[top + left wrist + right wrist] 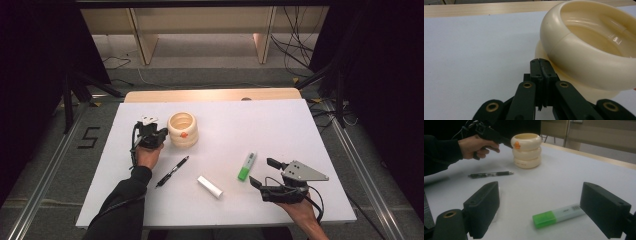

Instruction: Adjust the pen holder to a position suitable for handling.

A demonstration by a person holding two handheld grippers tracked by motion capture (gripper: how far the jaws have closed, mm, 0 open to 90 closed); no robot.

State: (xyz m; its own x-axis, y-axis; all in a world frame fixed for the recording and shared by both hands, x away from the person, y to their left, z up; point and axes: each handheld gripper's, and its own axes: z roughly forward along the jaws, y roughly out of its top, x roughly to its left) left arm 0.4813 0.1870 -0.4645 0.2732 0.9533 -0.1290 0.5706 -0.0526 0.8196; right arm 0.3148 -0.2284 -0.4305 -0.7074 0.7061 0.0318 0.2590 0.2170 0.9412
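Observation:
A cream holder made of stacked rings (182,129) stands at the middle left of the white table (280,125), with a small orange mark on its side. My left gripper (164,133) is shut on nothing, its tips (541,62) close beside the holder's (589,52) lower rings; touching or not, I cannot tell. My right gripper (261,171) stands open near the front right. A green-capped highlighter (246,166) lies just ahead of it, between the lines of its jaws (540,186) in the right gripper view, where it (556,216) rests flat on the table.
A black pen (172,171) lies on the table in front of the holder. A short white cylinder (209,186) lies left of my right gripper. The wooden table edge (210,94) runs along the back. Cables and shelf legs are on the floor beyond.

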